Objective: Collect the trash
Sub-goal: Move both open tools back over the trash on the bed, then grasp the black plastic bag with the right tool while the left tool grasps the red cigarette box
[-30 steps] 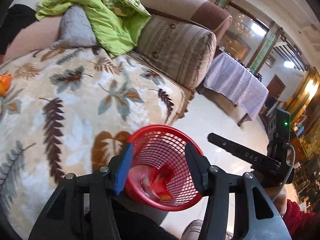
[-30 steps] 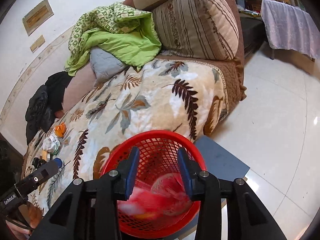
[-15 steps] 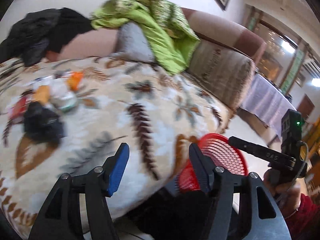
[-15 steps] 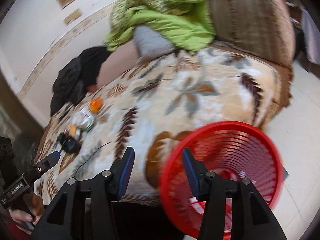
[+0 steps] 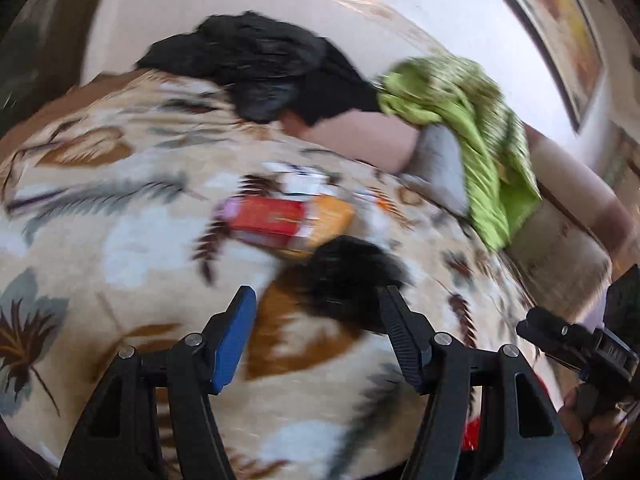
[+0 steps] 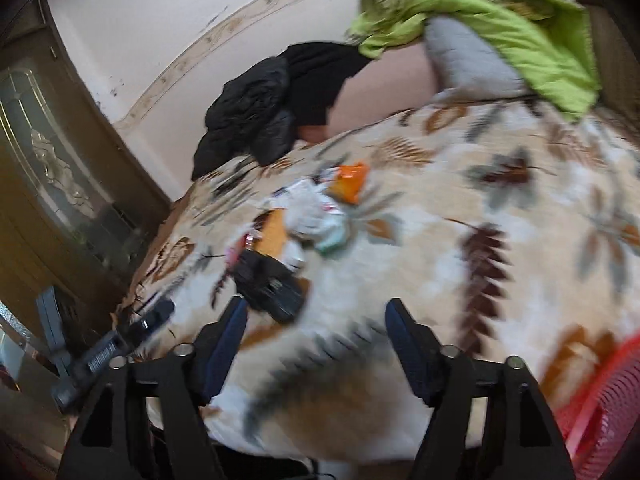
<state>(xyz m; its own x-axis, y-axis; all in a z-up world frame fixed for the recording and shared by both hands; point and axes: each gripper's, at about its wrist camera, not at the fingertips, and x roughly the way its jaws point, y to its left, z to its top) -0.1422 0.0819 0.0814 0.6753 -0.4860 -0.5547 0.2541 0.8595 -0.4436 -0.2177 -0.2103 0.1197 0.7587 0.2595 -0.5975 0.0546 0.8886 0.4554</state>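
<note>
A small heap of trash lies on the leaf-patterned blanket (image 5: 140, 240): a red wrapper (image 5: 268, 216), an orange wrapper (image 5: 332, 212), a crumpled white wrapper (image 6: 316, 216) and another orange wrapper (image 6: 350, 178). A black crumpled thing (image 5: 344, 276) lies nearest, just beyond my left gripper (image 5: 318, 320), which is open and empty. My right gripper (image 6: 316, 320) hovers over the blanket to the right of the black thing (image 6: 268, 284); its jaws are opening with nothing between them. The red mesh basket (image 6: 600, 400) shows at the lower right edge. Everything is motion-blurred.
A black jacket (image 6: 260, 108), a green quilt (image 6: 500, 12) and a grey pillow (image 6: 464, 56) lie along the sofa back. A dark wooden door (image 6: 52, 184) stands at the left. A hand holds the right gripper (image 5: 576, 344) at the right edge of the left wrist view.
Both views have swung left, away from the red basket and onto the trash heap. Both grippers' jaws stand wider than before. The basket has slid to the frame edge.
</note>
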